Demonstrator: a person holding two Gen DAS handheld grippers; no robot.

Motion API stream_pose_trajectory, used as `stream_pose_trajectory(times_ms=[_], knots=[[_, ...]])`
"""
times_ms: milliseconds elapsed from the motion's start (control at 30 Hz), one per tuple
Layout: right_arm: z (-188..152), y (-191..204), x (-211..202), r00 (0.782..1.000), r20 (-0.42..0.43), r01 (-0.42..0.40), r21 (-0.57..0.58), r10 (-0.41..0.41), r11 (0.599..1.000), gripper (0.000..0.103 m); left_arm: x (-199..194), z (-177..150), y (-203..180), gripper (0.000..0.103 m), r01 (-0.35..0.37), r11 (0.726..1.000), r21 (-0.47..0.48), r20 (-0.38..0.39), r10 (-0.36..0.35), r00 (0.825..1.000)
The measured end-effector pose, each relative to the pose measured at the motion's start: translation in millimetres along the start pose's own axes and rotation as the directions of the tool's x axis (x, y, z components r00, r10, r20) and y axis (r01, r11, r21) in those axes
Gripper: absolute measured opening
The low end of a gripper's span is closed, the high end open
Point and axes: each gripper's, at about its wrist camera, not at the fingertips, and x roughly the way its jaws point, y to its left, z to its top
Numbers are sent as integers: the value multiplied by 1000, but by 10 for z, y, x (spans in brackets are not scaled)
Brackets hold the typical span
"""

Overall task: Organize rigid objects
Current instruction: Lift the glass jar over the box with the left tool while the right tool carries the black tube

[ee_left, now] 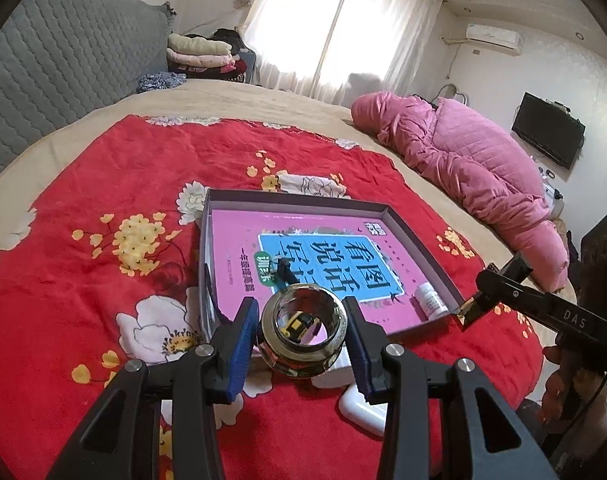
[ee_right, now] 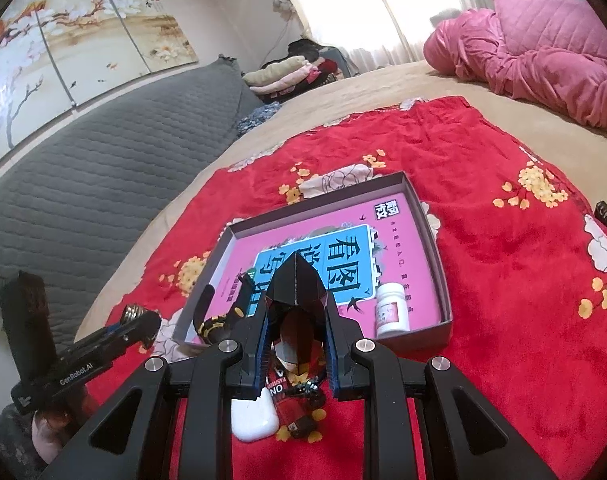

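My left gripper [ee_left: 301, 330] clasps a shiny round metal ring [ee_left: 303, 334] between its blue pads, just before the shallow grey cardboard tray [ee_left: 419, 236]. My right gripper [ee_right: 297, 320] is clenched on a black faceted pointed piece [ee_right: 297, 284] over the tray's near edge. Inside lie a pink book [ee_right: 343, 232] and a small white bottle [ee_right: 391, 314]. A white case [ee_right: 253, 416] rests on the red floral blanket [ee_right: 483, 280].
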Motion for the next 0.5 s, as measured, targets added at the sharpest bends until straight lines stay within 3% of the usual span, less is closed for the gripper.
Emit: stream_pose_trajectory(times_ms=[300,500], knots=[[53,-6,20,1000,-3,-8,20,8,1000,23,105,87,-12,42,-32,999,21,22,32,999],[161,99,19,1000,13,29,-33,-29,999,23,99,96,-12,42,-33,999,43,34,31,999]])
